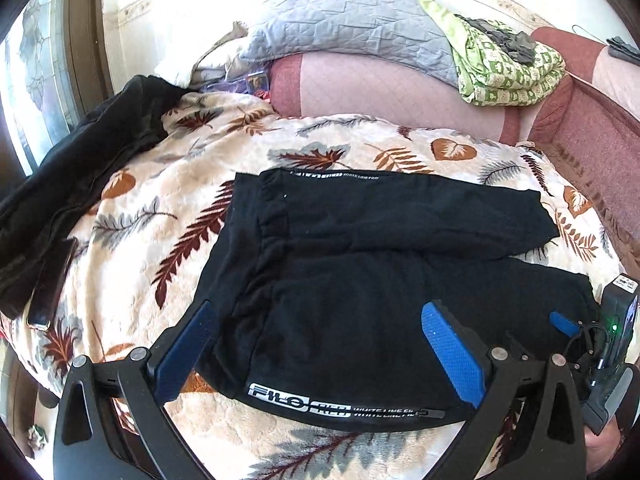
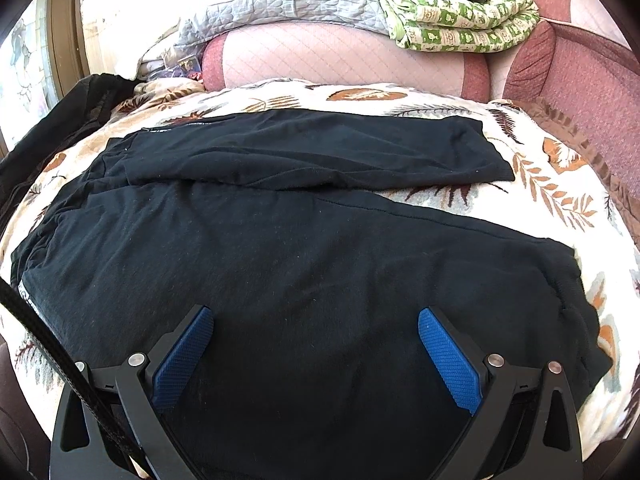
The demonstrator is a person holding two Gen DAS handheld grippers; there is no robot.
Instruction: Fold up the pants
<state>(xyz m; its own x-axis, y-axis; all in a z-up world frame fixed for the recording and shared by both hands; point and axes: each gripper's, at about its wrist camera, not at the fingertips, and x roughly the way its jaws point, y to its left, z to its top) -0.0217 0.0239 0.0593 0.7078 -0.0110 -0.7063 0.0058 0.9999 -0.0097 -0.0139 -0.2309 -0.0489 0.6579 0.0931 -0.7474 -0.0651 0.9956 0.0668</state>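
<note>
We see black pants (image 2: 304, 248) lying flat on leaf-print blanket (image 1: 132, 184), long axis left-right, waistband to the left, legs pointing right. Left gripper (image 1: 320, 320) & right gripper (image 2: 316, 324) both spread wide, holding nothing.

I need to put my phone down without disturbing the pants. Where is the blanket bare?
Bare leaf-print blanket lies between the black pants and the dark garment at left. A smaller patch shows right of the far leg. The sofa back is crowded with the grey quilt and green bedding.
</note>
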